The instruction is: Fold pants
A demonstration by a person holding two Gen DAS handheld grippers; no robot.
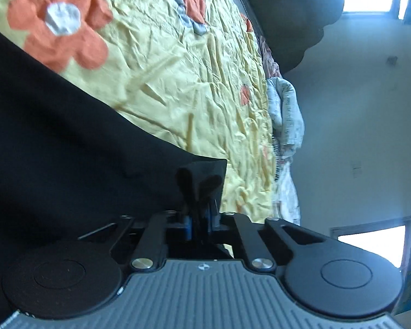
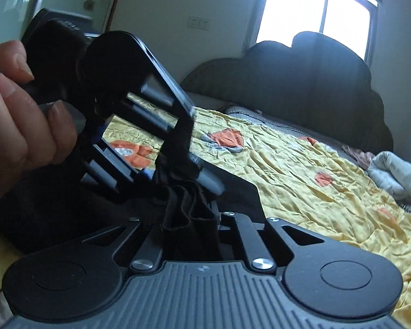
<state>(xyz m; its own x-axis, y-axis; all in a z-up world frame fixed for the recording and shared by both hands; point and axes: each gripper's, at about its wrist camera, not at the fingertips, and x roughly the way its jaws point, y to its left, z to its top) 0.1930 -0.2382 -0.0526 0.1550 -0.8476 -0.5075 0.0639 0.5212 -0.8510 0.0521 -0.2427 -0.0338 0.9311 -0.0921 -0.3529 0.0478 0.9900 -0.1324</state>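
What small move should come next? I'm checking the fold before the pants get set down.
Probably carry both pinched edges together across the black pants and lower them onto the yellow bedspread. The left gripper and right gripper are each shut on bunched black cloth, close together.

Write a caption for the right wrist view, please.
Both grippers pinch black pants above a yellow flowered bedspread.
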